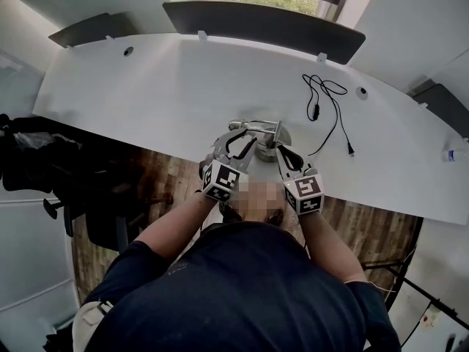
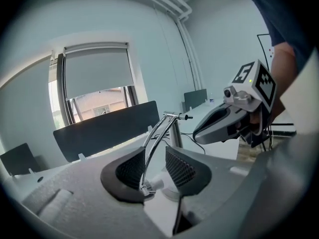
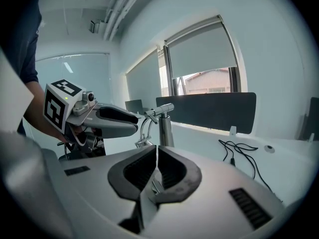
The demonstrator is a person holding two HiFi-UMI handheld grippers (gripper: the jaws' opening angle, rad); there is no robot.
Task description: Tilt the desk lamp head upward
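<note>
The chrome desk lamp [image 1: 258, 127] stands at the near edge of the white desk [image 1: 146, 86], with a round base [image 1: 281, 133]. Its thin curved arm [image 2: 156, 133] runs between the pads of my left gripper [image 2: 154, 166]. The jaws stand open, with a gap between the arm and the right pad. A white joint [image 2: 155, 184] sits low between the pads. The lamp head is hidden under the left gripper [image 1: 238, 144]. My right gripper [image 3: 156, 166] is shut with nothing in it, just short of the lamp's upright post [image 3: 166, 131]. It hangs right of the lamp [image 1: 283, 152].
A black cable [image 1: 327, 105] lies on the desk right of the lamp. Dark divider panels [image 1: 264, 20] line the far edge below a window. Dark furniture [image 1: 44, 160] stands on the wood floor [image 1: 157, 182] to the left, below the desk's near edge.
</note>
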